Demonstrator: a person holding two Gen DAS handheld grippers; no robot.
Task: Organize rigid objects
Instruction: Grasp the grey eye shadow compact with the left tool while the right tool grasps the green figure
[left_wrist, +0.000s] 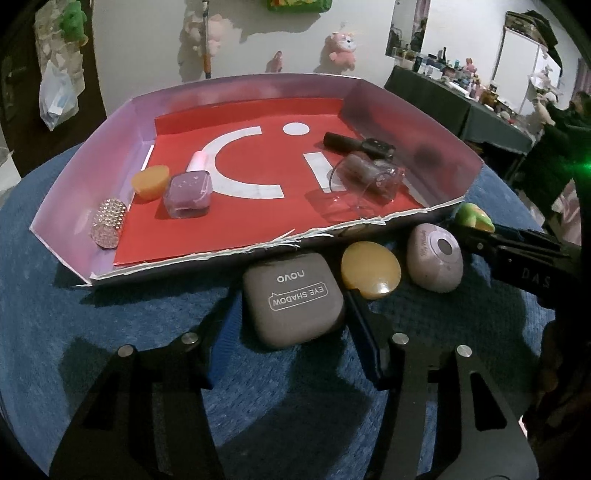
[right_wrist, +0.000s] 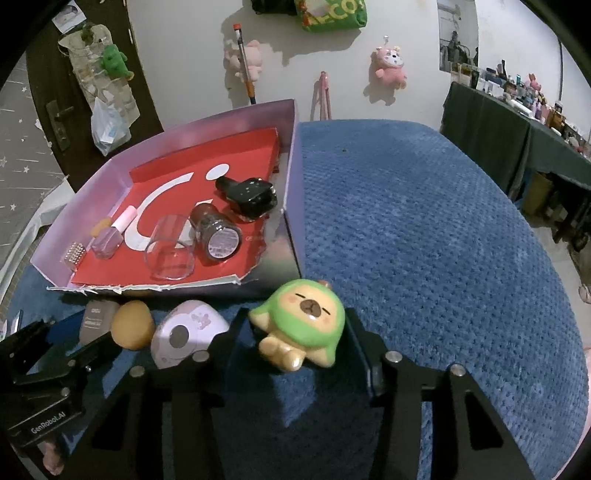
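Observation:
A shallow cardboard tray (left_wrist: 74, 177) with a red liner sits on the blue cloth; it also shows in the right wrist view (right_wrist: 291, 155). My left gripper (left_wrist: 291, 306) is around a grey eye shadow case (left_wrist: 295, 299), jaws at both its sides, in front of the tray. My right gripper (right_wrist: 295, 332) is shut on a green-hooded bear figurine (right_wrist: 303, 325), which also shows in the left wrist view (left_wrist: 474, 218). A yellow round compact (left_wrist: 370, 269) and a lilac compact (left_wrist: 434, 258) lie beside the case.
In the tray lie a rhinestone cylinder (left_wrist: 109, 223), an orange piece (left_wrist: 150, 181), a purple nail polish bottle (left_wrist: 188, 194), a clear cup (left_wrist: 364, 184), a dark jar (right_wrist: 216, 232) and a black bottle (right_wrist: 247, 195). Blue cloth (right_wrist: 424, 240) spreads to the right.

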